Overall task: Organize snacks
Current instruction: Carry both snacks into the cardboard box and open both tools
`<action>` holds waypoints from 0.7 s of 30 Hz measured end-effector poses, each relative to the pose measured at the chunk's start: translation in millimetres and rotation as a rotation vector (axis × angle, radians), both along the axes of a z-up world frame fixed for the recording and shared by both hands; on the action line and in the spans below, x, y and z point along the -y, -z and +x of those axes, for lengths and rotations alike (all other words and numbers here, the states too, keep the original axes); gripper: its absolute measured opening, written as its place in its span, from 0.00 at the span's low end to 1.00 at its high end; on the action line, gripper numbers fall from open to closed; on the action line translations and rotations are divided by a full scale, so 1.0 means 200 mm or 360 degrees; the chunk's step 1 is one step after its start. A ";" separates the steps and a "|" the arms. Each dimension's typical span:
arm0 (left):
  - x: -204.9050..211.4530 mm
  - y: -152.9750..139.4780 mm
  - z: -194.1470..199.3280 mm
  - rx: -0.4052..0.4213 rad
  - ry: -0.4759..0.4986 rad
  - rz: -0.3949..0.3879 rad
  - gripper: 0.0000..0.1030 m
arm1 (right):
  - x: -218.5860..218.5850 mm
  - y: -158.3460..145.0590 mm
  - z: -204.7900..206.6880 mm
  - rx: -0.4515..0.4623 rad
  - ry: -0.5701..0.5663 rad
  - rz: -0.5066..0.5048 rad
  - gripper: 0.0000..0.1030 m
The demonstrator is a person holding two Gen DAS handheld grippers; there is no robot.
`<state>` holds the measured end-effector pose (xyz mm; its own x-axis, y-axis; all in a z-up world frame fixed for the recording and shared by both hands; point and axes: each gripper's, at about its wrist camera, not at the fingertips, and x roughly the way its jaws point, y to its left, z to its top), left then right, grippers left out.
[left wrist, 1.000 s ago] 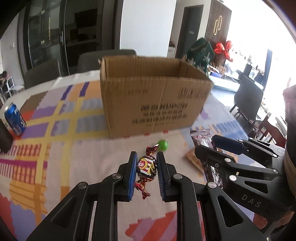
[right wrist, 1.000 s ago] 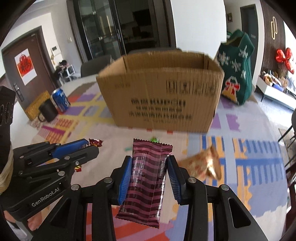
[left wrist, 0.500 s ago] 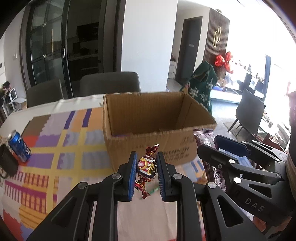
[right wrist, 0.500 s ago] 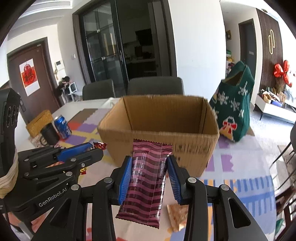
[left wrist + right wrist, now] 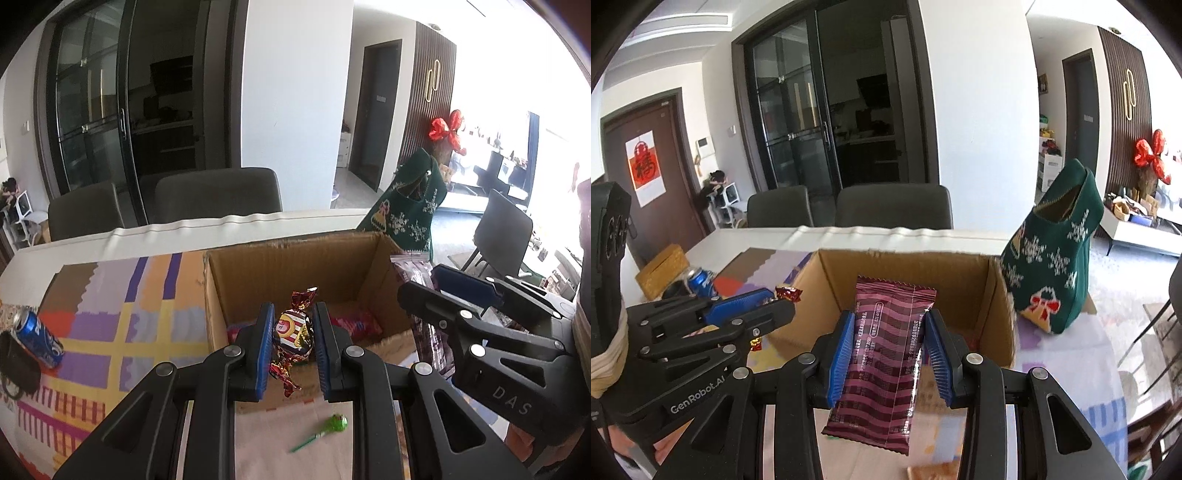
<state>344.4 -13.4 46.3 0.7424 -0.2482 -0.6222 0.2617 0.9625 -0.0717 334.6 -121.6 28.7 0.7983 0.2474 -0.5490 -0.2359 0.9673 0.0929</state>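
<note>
A: Item one, left claw [image 5: 291, 339]?
B: Pinching a candy [image 5: 293, 334] in a striped foil wrapper with twisted ends, between blue pads [image 5: 264, 339]. It hangs above the near edge of the open box [image 5: 295, 266]. The same claw [image 5: 775, 297] shows at left in the right wrist view, a red twist of candy [image 5: 788, 293] sticking out past its tip.

A: Item two, right claw [image 5: 889, 349]?
B: Clamped on a maroon striped bar [image 5: 884, 354], held upright by its long sides, top edge over the box [image 5: 997, 314] opening. In the left wrist view this claw [image 5: 461, 291] sits just right of the box, bar [image 5: 417, 273] at its tip.

A: Box contents?
B: Red packets [image 5: 354, 321] on the floor, partly hidden behind the left claw.

A: Loose stock on the bench [image 5: 122, 325]?
B: A green lollipop [image 5: 332, 426] in front of the box, below the left claw. An orange packet [image 5: 934, 472] at the bottom of the right wrist view, mostly cut off.

A: Other fixtures?
B: Blue can [image 5: 37, 338] and a dark mug [image 5: 18, 363] at far left, touching or nearly so. A green knitted stocking [image 5: 1056, 269] standing just right of the box. Patterned cloth [image 5: 147, 295] over the bench.
</note>
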 end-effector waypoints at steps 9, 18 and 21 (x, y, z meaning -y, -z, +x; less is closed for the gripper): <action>0.01 0.04 0.19 -0.0059 -0.0006 -0.0003 0.21 | 0.02 -0.03 0.17 0.0004 0.0032 -0.0034 0.39; 0.04 0.08 0.24 -0.0014 -0.0072 0.0113 0.48 | 0.05 0.02 0.28 -0.0027 0.0066 -0.0033 0.49; 0.04 0.08 0.21 -0.0011 -0.0070 0.0111 0.54 | 0.07 0.04 0.27 -0.0055 0.0103 -0.0044 0.49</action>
